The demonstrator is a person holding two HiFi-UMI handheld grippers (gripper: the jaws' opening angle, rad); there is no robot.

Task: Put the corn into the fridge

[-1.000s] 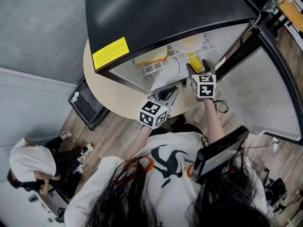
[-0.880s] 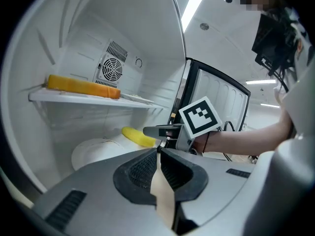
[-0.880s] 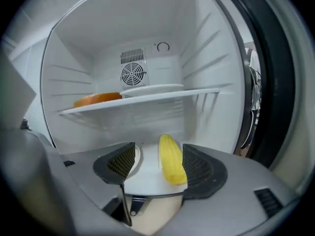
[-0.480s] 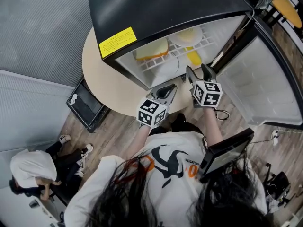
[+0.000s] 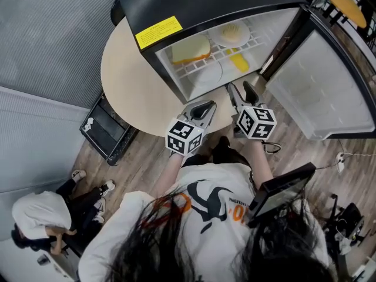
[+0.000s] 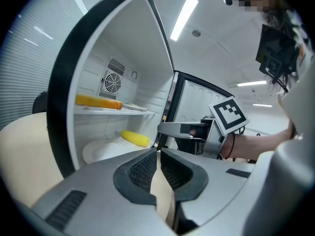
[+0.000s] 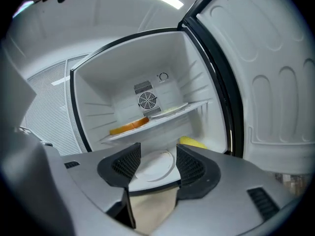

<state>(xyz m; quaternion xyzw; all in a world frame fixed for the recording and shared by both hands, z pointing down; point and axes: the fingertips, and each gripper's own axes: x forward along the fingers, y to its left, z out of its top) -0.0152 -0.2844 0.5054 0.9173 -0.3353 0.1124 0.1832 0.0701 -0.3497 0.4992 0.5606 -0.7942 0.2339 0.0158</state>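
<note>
Corn inside fridge, clear of both grippers. Left gripper nearest, hovering over bench edge; fingers pressed together, nothing between. Right gripper just beside it, aimed into the open compartment; fingers spread and closing, nothing between. Fridge standing on the round bench, door swung wide to the right. On compartment floor: white plate, with corn lying just beside it on the door side, under the wire shelf. On shelf: yellow slab at left, upper plate with pale food at right. Fan grille set in back wall.
</note>
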